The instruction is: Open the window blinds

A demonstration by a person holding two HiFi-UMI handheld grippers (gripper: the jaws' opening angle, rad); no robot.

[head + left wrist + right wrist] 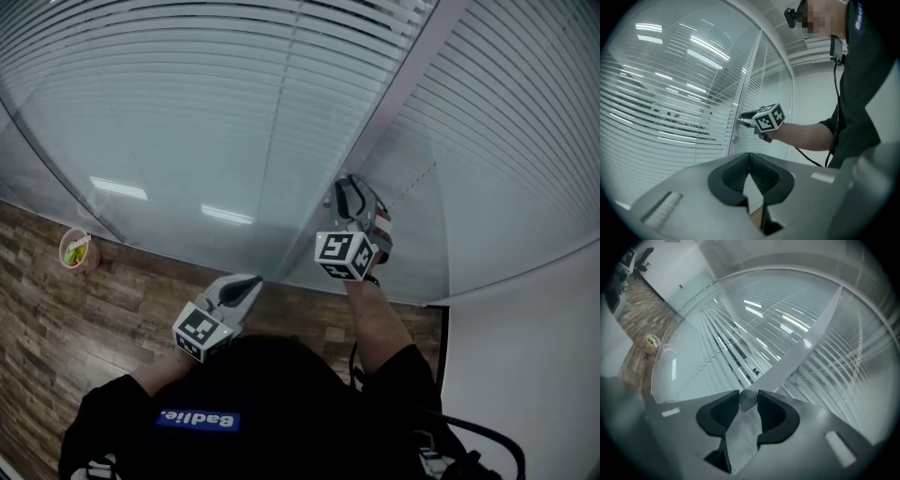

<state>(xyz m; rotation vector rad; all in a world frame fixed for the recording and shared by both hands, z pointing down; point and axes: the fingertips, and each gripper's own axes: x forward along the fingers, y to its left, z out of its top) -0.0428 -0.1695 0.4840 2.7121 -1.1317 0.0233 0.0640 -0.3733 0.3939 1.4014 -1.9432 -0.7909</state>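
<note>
Silvery and small, sits clamped at the very tips of the right hand-held gripper: a round tilt knob, fixed to the pale upright frame straight ahead of the jaws. Closes only as far as the knob's width allows, pressing it from both sides.

Spread beyond that hand-held gripper and to either side of it, behind glass: the window blinds, by the look not yet turned fully edge-on.

Hangs lower and further back from the glass: the left hand-held gripper, jaws together on nothing, taking no part.

Seems to be the turning step. Hold the squeeze firm, since smooth metal caught this near the pad tips probably slips easily. Roll about the knob's own axis and avoid pulling away from the frame or levering sideways. Turn in short, even strokes, watching the slats ahead. Stop once they lie edge-on or the knob resists, rather than forcing it.
</note>
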